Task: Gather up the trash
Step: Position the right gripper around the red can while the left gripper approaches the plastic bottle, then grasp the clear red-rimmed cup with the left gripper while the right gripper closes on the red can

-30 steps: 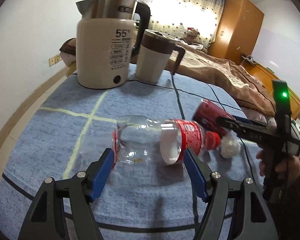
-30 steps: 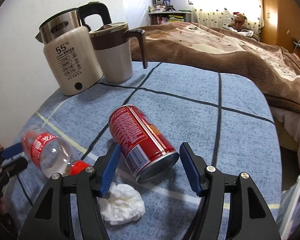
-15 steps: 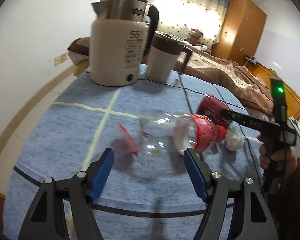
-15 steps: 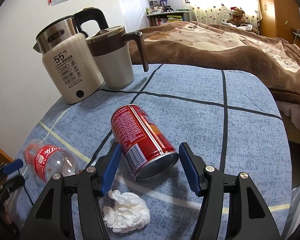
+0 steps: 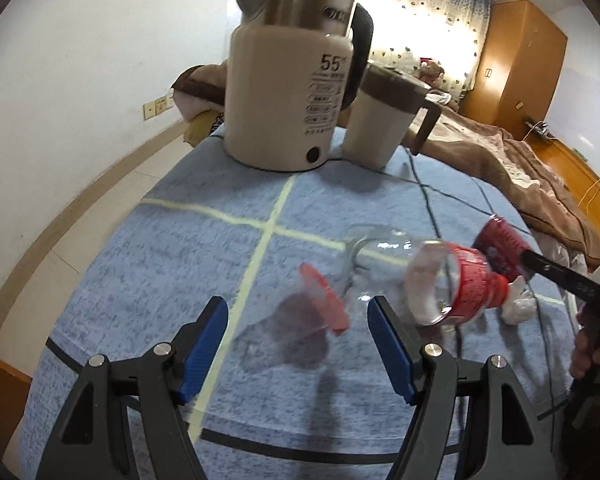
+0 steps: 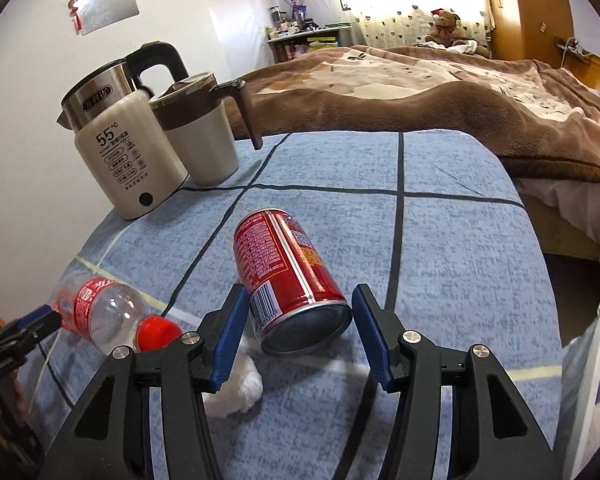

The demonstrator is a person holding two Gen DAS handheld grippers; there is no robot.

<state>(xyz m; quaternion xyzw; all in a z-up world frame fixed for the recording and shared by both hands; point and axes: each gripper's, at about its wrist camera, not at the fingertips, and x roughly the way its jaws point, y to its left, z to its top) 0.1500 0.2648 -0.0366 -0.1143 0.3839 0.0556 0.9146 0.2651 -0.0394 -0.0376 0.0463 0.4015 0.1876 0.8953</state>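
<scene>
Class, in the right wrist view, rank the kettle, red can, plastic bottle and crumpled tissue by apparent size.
1. kettle
2. red can, though nearness enlarges it
3. plastic bottle
4. crumpled tissue, partly hidden

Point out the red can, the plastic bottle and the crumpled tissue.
red can [image 6: 284, 264], right wrist view, on its printed side.
plastic bottle [image 6: 112, 312], right wrist view, on its clear body.
crumpled tissue [image 6: 240, 388], right wrist view, on its white middle.

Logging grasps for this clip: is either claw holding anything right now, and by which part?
Nothing is held. The right claw is closing around the can's bottom end, pads apart from it. The left claw is open.
</scene>
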